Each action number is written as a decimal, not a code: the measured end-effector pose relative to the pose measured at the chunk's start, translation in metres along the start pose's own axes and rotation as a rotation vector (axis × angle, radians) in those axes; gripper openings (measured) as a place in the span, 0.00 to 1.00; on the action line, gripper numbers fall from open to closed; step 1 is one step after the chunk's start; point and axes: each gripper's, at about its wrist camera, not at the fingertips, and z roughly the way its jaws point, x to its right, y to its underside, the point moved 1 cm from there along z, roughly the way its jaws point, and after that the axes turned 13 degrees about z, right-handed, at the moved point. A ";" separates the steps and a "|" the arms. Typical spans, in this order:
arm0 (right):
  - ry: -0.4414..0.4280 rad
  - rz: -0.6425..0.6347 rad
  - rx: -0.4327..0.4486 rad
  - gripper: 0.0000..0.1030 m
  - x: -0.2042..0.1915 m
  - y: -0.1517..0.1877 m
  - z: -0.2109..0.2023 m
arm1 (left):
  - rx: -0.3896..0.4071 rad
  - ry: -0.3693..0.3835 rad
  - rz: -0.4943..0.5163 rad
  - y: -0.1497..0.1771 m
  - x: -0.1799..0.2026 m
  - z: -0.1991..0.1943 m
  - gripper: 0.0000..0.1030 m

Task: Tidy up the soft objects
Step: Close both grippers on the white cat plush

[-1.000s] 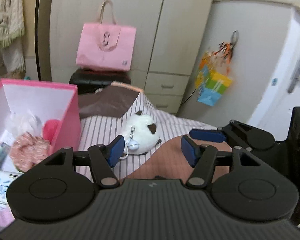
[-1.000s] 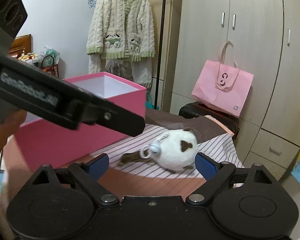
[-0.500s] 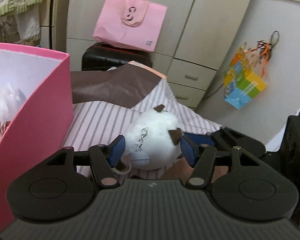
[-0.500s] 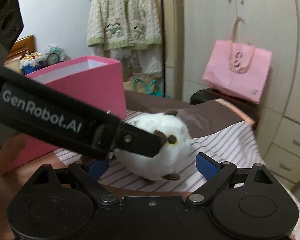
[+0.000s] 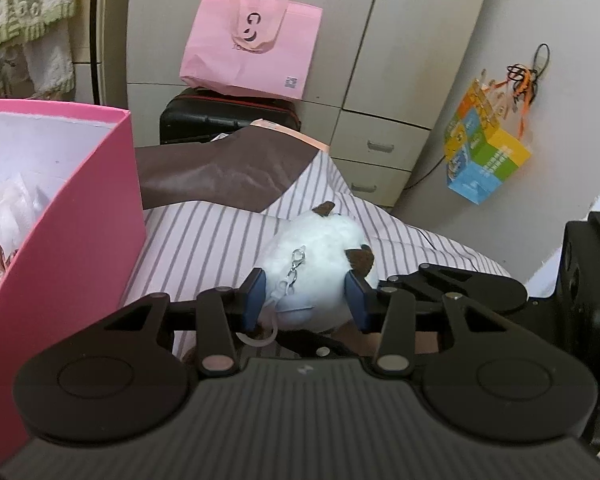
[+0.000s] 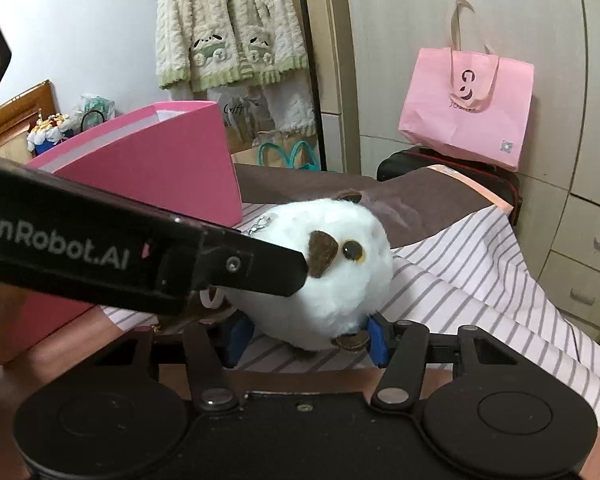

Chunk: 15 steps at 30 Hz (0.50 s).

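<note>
Both claws closing on the plush [image 5: 320,264]: left claw [image 5: 306,300] pads already pressing its flanks, right claw [image 6: 304,340] pads at its base. Plush on the striped bed [image 5: 204,248], not yet boxed. Pink box [image 5: 80,240] just left, partly filled, top open; its near wall to be cleared.

The left gripper [image 5: 305,294] is closing its blue pads [image 5: 253,299] on a round white plush toy with brown ears [image 5: 320,258], which sits between them, both pads against its fur. A silver clasp and pale plastic ring [image 5: 258,336] hang off the toy's near side. The toy lies on a pink-and-grey striped bed cover [image 5: 204,244]. An open pink cardboard box [image 5: 80,216] stands at the bed's left edge. The black right gripper [image 5: 460,284] reaches in from the right, just beside the toy.
</note>
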 end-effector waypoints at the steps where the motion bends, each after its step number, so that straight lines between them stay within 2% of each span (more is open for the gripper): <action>1: 0.010 0.001 0.004 0.60 -0.002 0.001 -0.002 | 0.000 0.006 0.004 0.001 0.001 -0.002 0.41; 9: 0.064 0.035 0.027 0.60 -0.022 0.012 -0.032 | 0.020 0.043 0.054 0.010 0.014 -0.034 0.41; 15: 0.111 0.033 0.065 0.60 -0.046 0.028 -0.060 | 0.042 0.097 0.099 0.024 0.022 -0.066 0.41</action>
